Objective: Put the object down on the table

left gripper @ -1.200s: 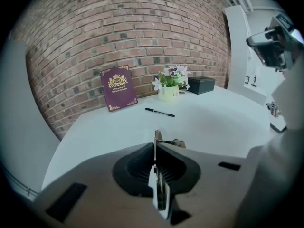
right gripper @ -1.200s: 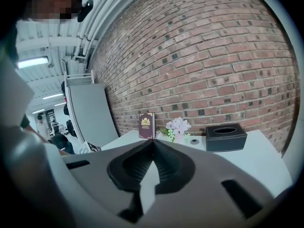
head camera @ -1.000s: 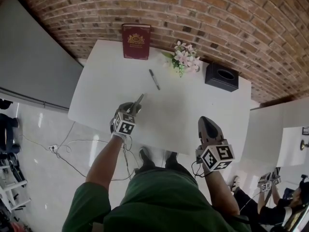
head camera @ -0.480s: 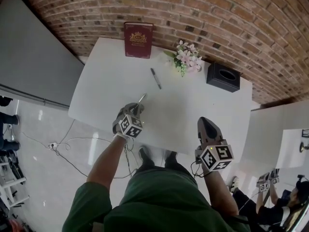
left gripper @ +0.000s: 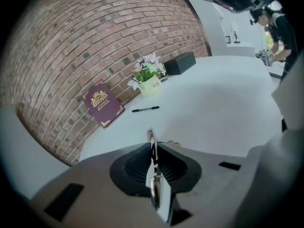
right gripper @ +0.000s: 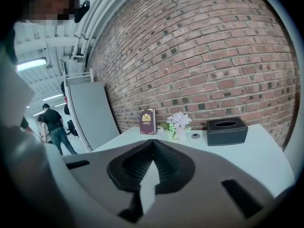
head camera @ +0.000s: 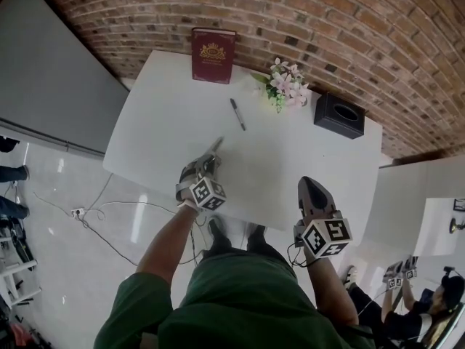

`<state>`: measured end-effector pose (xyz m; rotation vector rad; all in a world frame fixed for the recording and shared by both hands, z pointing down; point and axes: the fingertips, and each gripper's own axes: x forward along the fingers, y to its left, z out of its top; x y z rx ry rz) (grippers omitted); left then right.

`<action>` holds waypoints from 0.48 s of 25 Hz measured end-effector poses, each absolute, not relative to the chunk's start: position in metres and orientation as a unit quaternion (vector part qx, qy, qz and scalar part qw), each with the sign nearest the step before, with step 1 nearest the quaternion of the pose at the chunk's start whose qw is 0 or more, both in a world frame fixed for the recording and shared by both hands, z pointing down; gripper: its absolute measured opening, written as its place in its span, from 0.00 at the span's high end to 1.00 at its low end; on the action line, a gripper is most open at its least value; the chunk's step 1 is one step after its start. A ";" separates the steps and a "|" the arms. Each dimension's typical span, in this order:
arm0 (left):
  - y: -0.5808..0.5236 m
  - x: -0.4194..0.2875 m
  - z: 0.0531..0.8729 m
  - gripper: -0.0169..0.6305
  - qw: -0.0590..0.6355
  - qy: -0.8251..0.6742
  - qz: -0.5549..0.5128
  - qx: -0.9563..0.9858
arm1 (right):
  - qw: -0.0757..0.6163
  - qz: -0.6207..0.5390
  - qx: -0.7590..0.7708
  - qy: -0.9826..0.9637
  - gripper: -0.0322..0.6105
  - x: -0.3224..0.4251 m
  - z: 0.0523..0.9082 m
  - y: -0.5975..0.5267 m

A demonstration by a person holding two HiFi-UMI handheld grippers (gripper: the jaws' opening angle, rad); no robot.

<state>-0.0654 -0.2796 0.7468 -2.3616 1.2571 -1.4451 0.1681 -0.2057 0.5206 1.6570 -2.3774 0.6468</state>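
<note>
A thin grey stick-like object (head camera: 216, 147) pokes forward out of my left gripper (head camera: 205, 163), whose jaws are shut on it. In the left gripper view the object (left gripper: 150, 137) shows as a narrow strip pinched between the black pads (left gripper: 135, 163), pointing toward the white table (left gripper: 223, 103). It hangs over the table's near left part (head camera: 163, 133); whether its tip touches the top I cannot tell. My right gripper (head camera: 312, 192) sits at the table's front edge on the right, shut and empty, its jaws meeting in the right gripper view (right gripper: 153, 142).
A dark red book (head camera: 213, 54) lies at the table's back edge. A black pen (head camera: 237, 114) lies mid-table, a small pot of flowers (head camera: 285, 91) and a black tissue box (head camera: 338, 115) stand at the back right. Brick wall behind; people stand off to the sides.
My left gripper has shifted a little to the right and nearer the table's front edge, still holding the thin object. The right gripper has not moved.
</note>
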 end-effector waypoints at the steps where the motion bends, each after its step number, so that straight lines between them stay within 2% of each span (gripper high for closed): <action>1: -0.278 -0.064 0.749 0.95 0.055 0.413 -0.478 -0.773 | 0.087 0.218 0.556 -0.797 0.95 0.168 0.522 -0.205; 5: -0.275 -0.059 0.755 0.94 0.070 0.408 -0.491 -0.766 | 0.089 0.219 0.556 -0.797 0.95 0.170 0.522 -0.201; 12: -0.262 -0.061 0.763 0.80 0.030 0.409 -0.492 -0.768 | 0.085 0.214 0.552 -0.801 0.95 0.170 0.518 -0.198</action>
